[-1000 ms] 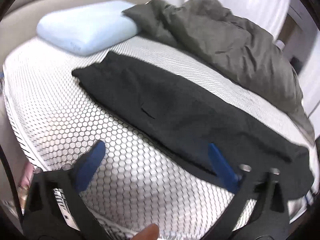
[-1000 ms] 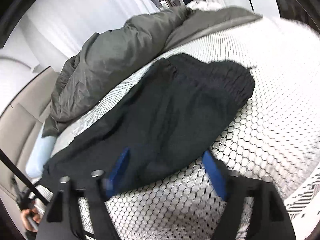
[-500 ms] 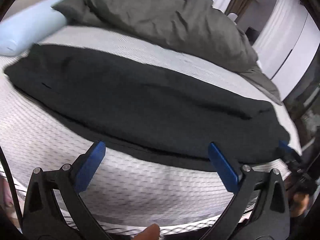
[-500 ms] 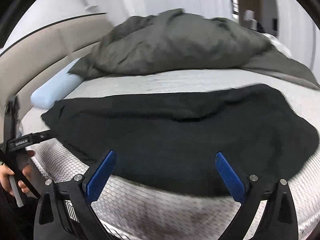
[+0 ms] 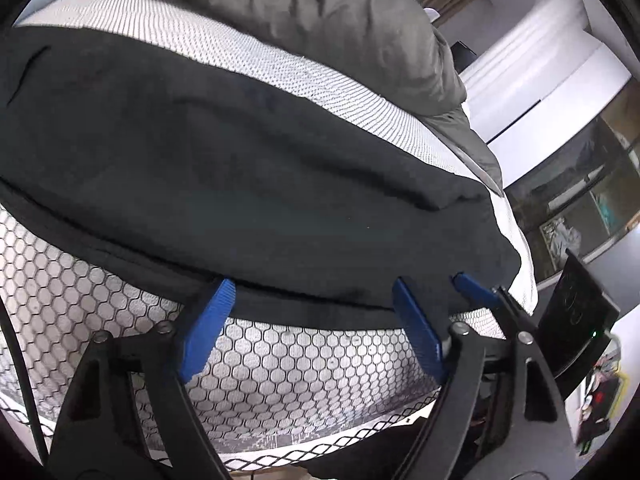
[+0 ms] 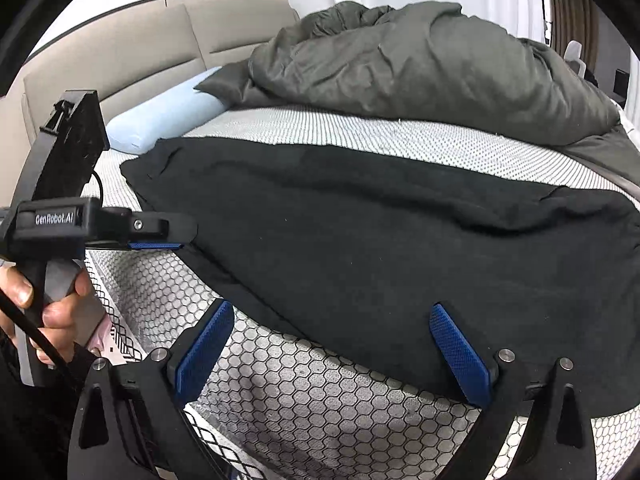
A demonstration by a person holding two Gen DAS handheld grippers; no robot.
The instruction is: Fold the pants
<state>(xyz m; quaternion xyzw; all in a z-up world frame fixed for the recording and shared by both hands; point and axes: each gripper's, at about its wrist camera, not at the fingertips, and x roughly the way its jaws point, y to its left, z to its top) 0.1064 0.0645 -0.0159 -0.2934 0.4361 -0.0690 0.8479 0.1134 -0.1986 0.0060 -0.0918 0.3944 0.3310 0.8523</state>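
The black pants (image 6: 360, 240) lie lengthwise across the near part of the bed (image 6: 304, 392), already doubled leg over leg, with a blue pillow (image 6: 160, 124) at the far left and a grey duvet (image 6: 420, 64) heaped along the far side. At the left, the left hand-held gripper (image 6: 154, 245), seen side-on from the right wrist camera, reaches the near edge of the pants; its own camera shows its blue fingers (image 5: 204, 328) spread wide, their tips at that near hem, with nothing caught between them. At the right, the right hand-held gripper (image 6: 332, 356) is likewise wide open and empty, its left finger over bare mattress and its right finger lying on the cloth near the right end. The step in hand looks like taking hold of the near edge for the next fold. To do it well, each gripper should slide one finger under both layers and one over, so that no leg is left behind when the cloth rises. The two grasps should sit well apart along the same edge, so the edge lifts straight instead of sagging between them. Close firmly before lifting; the fabric looks soft and limp and will likely slip from a shallow pinch. The long crease running along the far side is worth smoothing first.
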